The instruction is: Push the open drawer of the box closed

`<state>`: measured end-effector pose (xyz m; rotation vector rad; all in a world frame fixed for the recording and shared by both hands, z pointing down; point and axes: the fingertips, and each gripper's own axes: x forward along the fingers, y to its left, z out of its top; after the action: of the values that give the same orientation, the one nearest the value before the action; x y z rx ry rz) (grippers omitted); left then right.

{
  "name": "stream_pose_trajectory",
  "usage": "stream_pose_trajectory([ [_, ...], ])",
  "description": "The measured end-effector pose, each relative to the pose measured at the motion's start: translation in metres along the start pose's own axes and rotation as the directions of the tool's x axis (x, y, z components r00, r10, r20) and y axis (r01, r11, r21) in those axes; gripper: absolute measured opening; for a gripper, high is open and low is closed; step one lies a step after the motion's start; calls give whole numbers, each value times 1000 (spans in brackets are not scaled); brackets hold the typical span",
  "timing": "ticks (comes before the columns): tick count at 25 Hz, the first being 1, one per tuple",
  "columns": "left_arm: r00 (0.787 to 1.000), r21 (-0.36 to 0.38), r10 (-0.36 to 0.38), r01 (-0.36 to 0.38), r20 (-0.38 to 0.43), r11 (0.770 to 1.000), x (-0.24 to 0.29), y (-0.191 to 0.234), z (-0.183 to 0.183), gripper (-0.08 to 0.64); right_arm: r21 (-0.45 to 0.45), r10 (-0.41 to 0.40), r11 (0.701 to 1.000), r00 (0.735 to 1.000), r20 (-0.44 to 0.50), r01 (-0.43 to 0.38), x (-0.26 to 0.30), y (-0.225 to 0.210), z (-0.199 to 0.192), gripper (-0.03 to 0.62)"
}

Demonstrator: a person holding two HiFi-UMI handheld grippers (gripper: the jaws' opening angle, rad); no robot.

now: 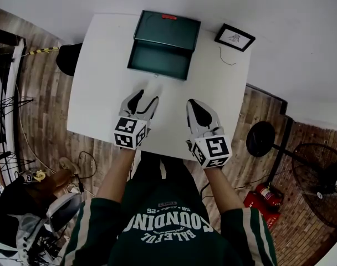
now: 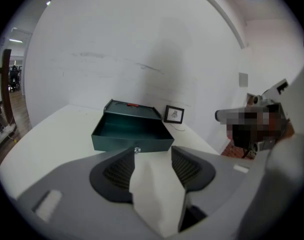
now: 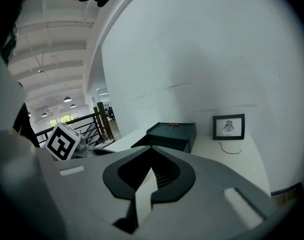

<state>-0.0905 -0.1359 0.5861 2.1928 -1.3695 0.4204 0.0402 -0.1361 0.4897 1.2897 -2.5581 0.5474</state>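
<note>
A dark green metal box (image 1: pixel 167 28) stands at the far side of the white table (image 1: pixel 99 93), with its drawer (image 1: pixel 159 61) pulled out toward me and empty. In the left gripper view the drawer front (image 2: pixel 132 143) with its small round knob (image 2: pixel 137 149) lies straight ahead. My left gripper (image 1: pixel 147 97) hovers a short way in front of the drawer, jaws open and nothing between them (image 2: pixel 153 153). My right gripper (image 1: pixel 192 102) sits beside it to the right, fingertips together and holding nothing (image 3: pixel 152 150). From there the box (image 3: pixel 174 133) shows ahead and to the left.
A small black picture frame (image 1: pixel 235 37) leans at the table's far right corner, with a thin cord (image 1: pixel 226 57) lying next to it. A white wall rises behind the box. A floor fan (image 1: pixel 323 182) and a red extinguisher (image 1: pixel 263 195) stand off the table's right side.
</note>
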Motion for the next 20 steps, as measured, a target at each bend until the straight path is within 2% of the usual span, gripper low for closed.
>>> stream_pose_trajectory([
  [15,990,-35,75,-80,-117,996,66,35,-16,250,42,-22,999,998,-52,24,3,-13,-20,-2],
  [20,984,1,59,-59,-166,998,87,37,-23,241,54,-39,998,997,-69,43,3,-20,-25,-2],
])
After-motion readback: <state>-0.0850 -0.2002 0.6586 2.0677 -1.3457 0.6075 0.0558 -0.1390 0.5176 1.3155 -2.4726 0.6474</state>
